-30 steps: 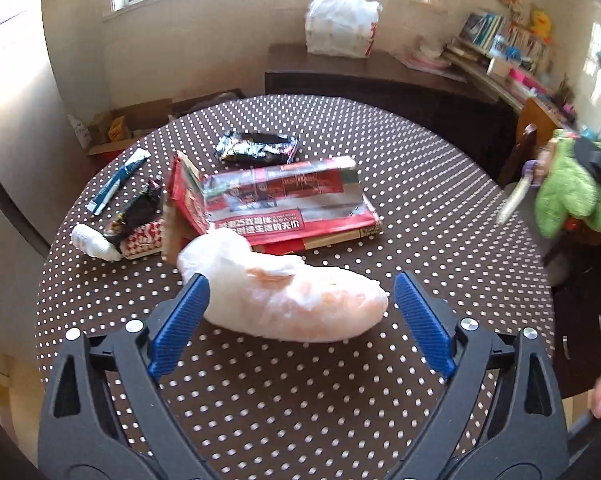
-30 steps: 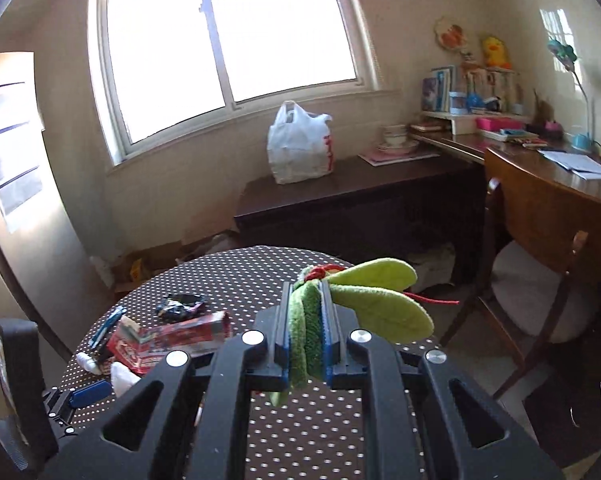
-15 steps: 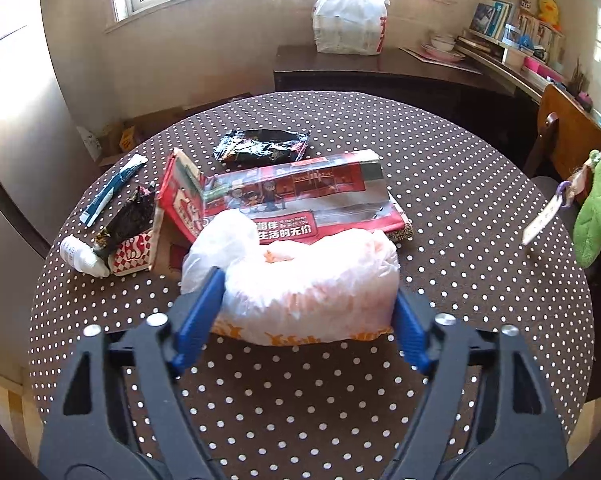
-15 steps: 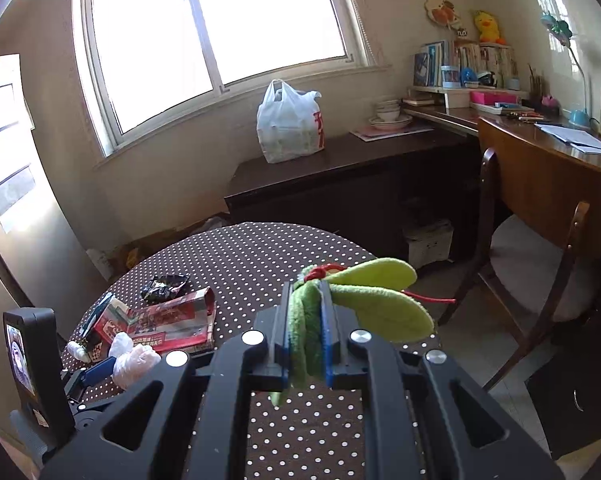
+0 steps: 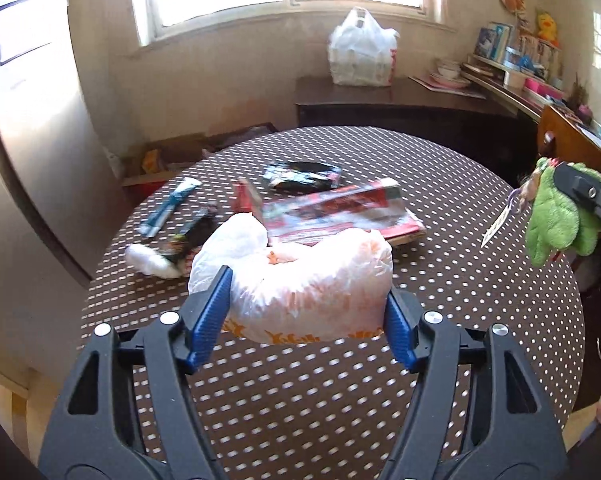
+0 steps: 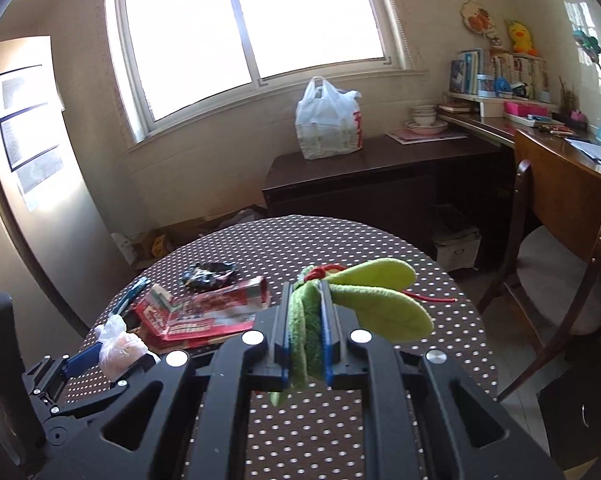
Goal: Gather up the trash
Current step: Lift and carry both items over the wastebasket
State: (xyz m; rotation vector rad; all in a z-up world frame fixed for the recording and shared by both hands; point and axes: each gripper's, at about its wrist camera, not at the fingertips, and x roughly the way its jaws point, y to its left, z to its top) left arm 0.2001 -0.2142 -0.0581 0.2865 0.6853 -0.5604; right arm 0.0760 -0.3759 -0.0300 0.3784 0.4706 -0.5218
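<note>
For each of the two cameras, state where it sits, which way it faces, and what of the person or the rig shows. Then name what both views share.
Left wrist: on the left hand-held gripper, looking down across the dotted table toward the window; its pads squeeze a crumpled white plastic bag; fingertips show at the right edge.
Right wrist: on the right hand-held gripper, facing the window and sideboard; its pads pinch a green plush toy.
Shared: table, bag, toy, red box, each other's gripper.
</note>
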